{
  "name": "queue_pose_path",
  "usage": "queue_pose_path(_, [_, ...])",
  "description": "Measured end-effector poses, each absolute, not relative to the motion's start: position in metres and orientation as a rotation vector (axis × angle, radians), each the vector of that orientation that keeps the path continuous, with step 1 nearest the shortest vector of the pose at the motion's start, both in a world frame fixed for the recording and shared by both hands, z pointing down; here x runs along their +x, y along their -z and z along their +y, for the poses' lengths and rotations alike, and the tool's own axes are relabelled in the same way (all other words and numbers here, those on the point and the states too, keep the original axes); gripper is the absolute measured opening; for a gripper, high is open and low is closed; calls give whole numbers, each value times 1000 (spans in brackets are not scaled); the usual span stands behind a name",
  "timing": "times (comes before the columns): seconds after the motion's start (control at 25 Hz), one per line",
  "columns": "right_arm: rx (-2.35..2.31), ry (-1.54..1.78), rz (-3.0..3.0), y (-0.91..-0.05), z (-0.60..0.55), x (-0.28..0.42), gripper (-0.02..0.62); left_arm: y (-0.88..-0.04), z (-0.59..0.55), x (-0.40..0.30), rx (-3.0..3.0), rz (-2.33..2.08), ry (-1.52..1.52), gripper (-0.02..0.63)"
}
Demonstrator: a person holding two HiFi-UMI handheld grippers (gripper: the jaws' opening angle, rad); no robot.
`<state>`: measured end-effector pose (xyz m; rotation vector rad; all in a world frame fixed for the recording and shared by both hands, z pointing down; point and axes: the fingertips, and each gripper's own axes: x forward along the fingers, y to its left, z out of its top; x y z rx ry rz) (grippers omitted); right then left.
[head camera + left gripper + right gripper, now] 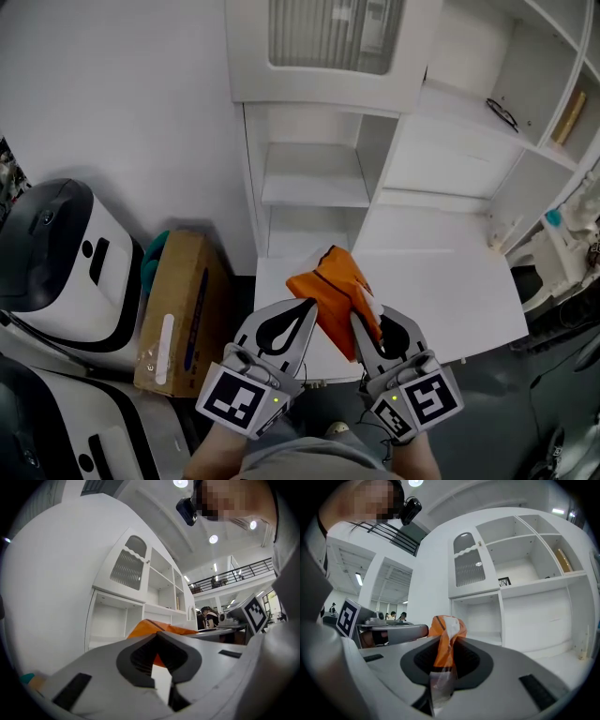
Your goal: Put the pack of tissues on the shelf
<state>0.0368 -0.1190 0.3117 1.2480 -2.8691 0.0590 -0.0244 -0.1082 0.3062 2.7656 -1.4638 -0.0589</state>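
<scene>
Here, one orange tissue pack [330,289], right claw [362,324] clamped on it, left claw [306,306] together beside.

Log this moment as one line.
left gripper: shut on pack | right gripper: shut on pack | pack: held in front of shelf, not yet on it

orange pack of tissues [335,286], white shelf [314,183], brown box [183,309]

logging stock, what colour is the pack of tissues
The pack of tissues is orange with a clear plastic end; the head view shows it best.
</scene>
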Motion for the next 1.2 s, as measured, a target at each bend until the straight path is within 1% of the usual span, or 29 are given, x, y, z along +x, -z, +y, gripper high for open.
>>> queue_pose_path(0.64, [1384,-88,-2810,-317,-153,-2,73,-308,-150,-64,2854,-1349,68,26])
queue_pose_path(1.0, [1447,-96,-2759,-324,-153,-12,72,-313,-156,-76,2878,-1285,118,26])
queue_pose_path(1.2, [1477,-100,-2733,-325,-156,-8,72,-318,-158,-70,2853,-1221,86,26])
